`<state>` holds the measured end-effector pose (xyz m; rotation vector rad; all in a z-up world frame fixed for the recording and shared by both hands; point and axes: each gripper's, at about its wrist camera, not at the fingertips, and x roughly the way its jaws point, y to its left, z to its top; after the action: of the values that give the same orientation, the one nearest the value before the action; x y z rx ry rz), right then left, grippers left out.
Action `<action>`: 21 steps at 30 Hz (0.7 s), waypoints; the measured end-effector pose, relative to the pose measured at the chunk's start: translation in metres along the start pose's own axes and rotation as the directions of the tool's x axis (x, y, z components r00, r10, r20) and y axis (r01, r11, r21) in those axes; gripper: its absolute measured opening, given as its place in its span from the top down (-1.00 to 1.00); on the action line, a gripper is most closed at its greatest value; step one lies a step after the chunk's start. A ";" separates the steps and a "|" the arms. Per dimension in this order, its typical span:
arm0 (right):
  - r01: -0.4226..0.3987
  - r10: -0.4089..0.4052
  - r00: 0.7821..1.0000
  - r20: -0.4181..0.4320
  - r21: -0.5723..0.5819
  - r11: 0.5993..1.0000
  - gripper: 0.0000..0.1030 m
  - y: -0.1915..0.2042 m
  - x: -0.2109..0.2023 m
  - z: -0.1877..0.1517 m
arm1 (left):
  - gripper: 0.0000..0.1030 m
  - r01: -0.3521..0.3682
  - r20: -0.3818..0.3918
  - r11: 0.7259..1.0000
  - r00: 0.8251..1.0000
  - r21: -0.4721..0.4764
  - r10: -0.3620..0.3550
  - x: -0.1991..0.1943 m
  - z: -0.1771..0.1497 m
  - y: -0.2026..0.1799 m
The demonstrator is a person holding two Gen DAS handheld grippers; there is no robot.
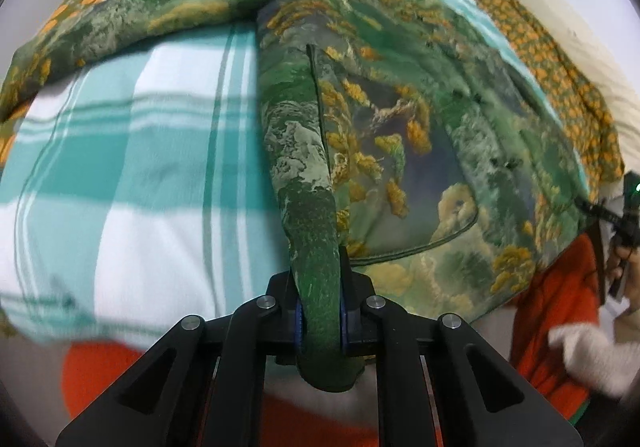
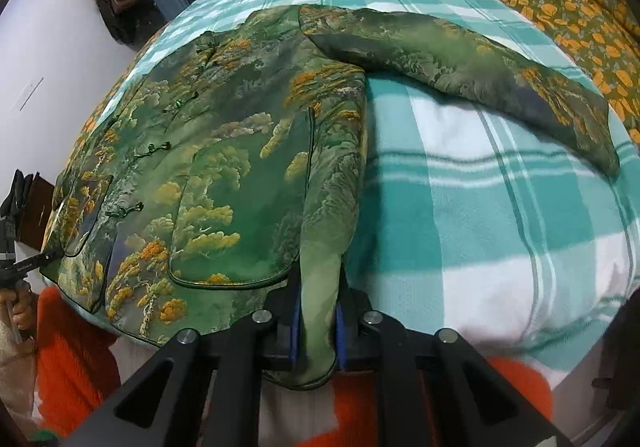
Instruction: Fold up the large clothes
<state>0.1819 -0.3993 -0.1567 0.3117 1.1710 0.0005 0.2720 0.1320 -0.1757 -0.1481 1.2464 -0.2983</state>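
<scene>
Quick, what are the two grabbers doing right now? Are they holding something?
Left gripper: shut on the hem of the green jacket.
Right gripper: shut on the hem of the same jacket, at its other bottom corner.

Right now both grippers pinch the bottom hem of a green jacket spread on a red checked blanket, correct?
Almost. The blanket is teal and white checked, not red, as the right wrist view shows. Both the left gripper and right gripper do pinch the jacket hem.

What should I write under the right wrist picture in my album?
Right tongs pinch the green jacket's hem on the checked blanket.
</scene>
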 end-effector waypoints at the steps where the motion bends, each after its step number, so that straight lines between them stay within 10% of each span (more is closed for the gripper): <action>1: 0.003 -0.003 1.000 -0.010 -0.001 1.000 0.75 -0.001 0.001 -0.004 | 0.79 -0.015 -0.009 1.000 1.000 0.009 0.015 0.003 -0.003 -0.001; 8: 0.066 -0.066 0.998 -0.006 -0.014 0.998 0.64 0.004 0.014 0.004 | 0.47 -0.070 0.031 0.997 0.997 0.015 0.069 0.002 0.015 -0.003; 12: 0.109 -0.106 0.992 0.062 -0.051 0.993 0.09 0.016 0.000 0.009 | -0.17 -0.090 0.150 0.996 0.985 0.021 0.086 -0.029 0.022 -0.006; 16: 0.168 -0.159 0.976 0.146 -0.051 0.985 -0.03 0.022 -0.023 0.014 | -0.80 -0.175 0.340 0.984 0.926 -0.008 0.168 -0.071 0.032 -0.015; 21: 0.173 -0.166 0.955 0.245 -0.006 0.985 -0.15 0.033 -0.049 0.021 | -0.90 -0.180 0.521 0.983 0.836 -0.033 0.171 -0.111 0.037 -0.025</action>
<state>0.1869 -0.3807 -0.0974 0.1804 0.9491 -0.1678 0.2719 0.1395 -0.0565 -0.0890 0.7049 -0.0948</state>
